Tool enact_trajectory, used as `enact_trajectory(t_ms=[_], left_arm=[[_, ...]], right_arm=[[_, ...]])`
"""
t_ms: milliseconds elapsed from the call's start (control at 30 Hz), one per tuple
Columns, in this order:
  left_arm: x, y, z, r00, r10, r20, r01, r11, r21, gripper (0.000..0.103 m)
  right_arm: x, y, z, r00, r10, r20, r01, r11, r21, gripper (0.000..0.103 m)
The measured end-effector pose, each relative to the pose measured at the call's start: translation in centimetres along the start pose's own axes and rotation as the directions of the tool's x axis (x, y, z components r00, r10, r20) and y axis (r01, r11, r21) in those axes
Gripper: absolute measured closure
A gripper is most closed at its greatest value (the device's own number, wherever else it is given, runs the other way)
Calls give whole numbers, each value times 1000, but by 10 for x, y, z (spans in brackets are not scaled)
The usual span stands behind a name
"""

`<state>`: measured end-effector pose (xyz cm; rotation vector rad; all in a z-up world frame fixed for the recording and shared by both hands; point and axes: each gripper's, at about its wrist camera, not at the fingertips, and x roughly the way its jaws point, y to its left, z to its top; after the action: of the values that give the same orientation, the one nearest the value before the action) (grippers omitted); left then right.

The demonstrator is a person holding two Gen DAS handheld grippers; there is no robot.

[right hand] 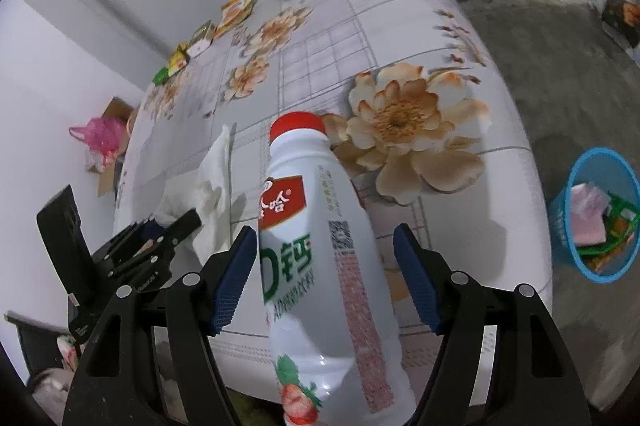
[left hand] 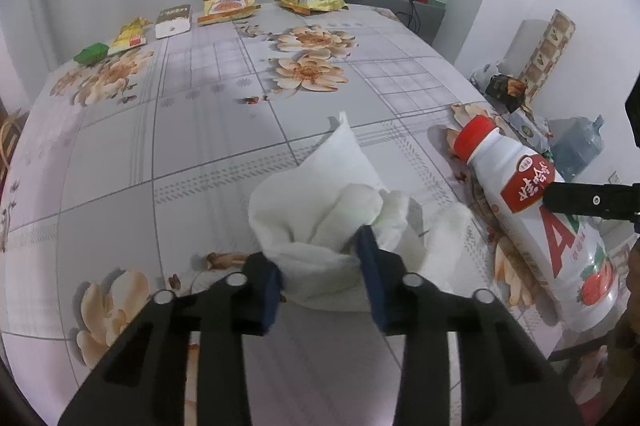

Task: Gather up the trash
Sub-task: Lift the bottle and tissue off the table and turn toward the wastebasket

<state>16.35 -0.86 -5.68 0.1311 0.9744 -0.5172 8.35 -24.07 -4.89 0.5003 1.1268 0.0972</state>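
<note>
A crumpled white tissue stands on the flowered tablecloth, its lower folds pinched between the blue pads of my left gripper. The right wrist view shows that gripper at the tissue from the side. To its right, a white milk-drink bottle with a red cap lies near the table's edge. My right gripper straddles the bottle. The left pad is against it, while bare table shows between the right pad and the bottle. One black finger crosses the label.
Snack wrappers and a white box line the table's far edge. A blue mesh basket with rubbish in it stands on the floor to the right of the table. A pink bag lies by the wall.
</note>
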Motion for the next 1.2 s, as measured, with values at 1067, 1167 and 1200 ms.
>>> enact_trajectory(t_ms=[1067,1167,1200], left_arm=[[-18,-21,3,992,62,107,-72,993,89,91],[-20,-22,4,991,62,115,-72,993,90,91],[-22,-22,5,991,61,118,-72,993,92,91]], right_arm=[[-5,0,-4,999,32,13,-32,999,7,47],[-7,0,-4,999,35,21,-35,999,8,47],[-8,0,-4,999,36,22,-36,999,9,47]])
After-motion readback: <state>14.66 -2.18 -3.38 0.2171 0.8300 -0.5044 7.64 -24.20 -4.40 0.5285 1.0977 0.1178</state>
